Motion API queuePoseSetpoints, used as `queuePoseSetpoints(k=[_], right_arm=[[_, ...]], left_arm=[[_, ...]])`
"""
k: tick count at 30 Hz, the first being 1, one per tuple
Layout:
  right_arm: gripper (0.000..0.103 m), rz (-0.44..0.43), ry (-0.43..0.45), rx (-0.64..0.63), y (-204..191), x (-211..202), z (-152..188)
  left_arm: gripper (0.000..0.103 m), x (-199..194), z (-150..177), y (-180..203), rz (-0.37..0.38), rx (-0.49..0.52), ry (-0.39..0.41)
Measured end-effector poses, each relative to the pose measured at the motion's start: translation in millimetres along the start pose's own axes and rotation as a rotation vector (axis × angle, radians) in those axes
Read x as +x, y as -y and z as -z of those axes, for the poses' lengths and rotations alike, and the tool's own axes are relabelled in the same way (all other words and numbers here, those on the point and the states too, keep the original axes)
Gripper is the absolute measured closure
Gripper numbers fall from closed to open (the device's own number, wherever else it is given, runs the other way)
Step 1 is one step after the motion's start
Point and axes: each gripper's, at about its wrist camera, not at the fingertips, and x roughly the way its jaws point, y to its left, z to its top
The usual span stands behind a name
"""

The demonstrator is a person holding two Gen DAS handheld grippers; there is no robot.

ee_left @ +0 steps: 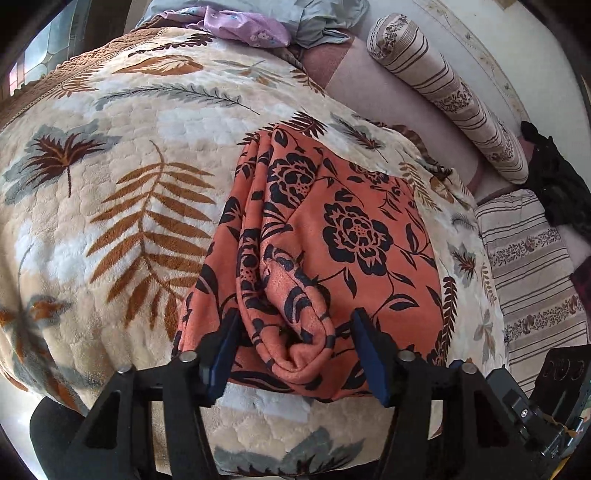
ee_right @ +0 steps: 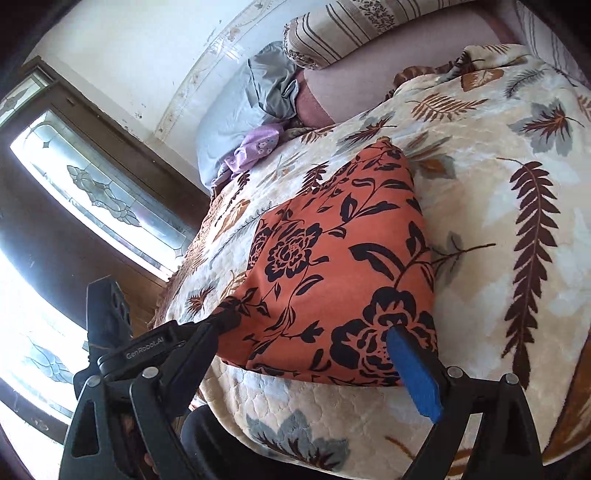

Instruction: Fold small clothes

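Left gripper (ee_left: 291, 339): your jaws stand on both sides of a bunched fold, I cannot tell if they pinch it | right gripper (ee_right: 314, 332): released, wide over the near edge | orange floral garment (ee_left: 332, 236): partly folded on the bed blanket (ee_left: 110, 166), flat on one side and still rumpled on the other, so more folding is left.

Matt orange floral cloth (ee_left: 332, 236) lies on a plush, quilted fleece blanket (ee_left: 122, 155)

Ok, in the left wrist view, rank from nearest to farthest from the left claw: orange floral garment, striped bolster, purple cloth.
1. Orange floral garment: between the left claw's fingers.
2. Striped bolster: upper right, beyond the blanket.
3. Purple cloth: top edge, farthest.
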Motion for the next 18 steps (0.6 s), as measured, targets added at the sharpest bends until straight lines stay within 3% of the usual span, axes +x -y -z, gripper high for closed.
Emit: queuePoseSetpoints(k=[1, 3, 8, 9, 12, 13, 18], right_arm=[[0.008, -0.002, -0.002, 0.002, 1, -1, 2], [0.008, -0.01, -0.004, 0.008, 3, -2, 3], [0.008, -0.015, 0.006, 0.007, 6, -6, -3], [0.008, -0.015, 0.007, 0.003, 5, -5, -4], [0.008, -0.02, 0.006, 0.008, 3, -1, -10], [0.008, -0.027, -0.005, 0.006, 2, 2, -12], [0.008, -0.052, -0.029, -0.041, -14, 11, -23]], left_arm=[[0.09, 4, -2, 0, -0.015, 0.004, -0.017], [0.09, 1, -5, 0, -0.013, 0.011, -0.001], [0.09, -46, -11, 13, -0.018, 0.13, 0.184], [0.09, -43, -10, 7, -0.041, 0.124, 0.183], [0.09, 0, -5, -30, -0.102, 0.044, 0.063], [0.09, 9, 0, -41, -0.075, 0.008, 0.047], [0.087, 6, 3, -39, -0.06, 0.02, 0.061]])
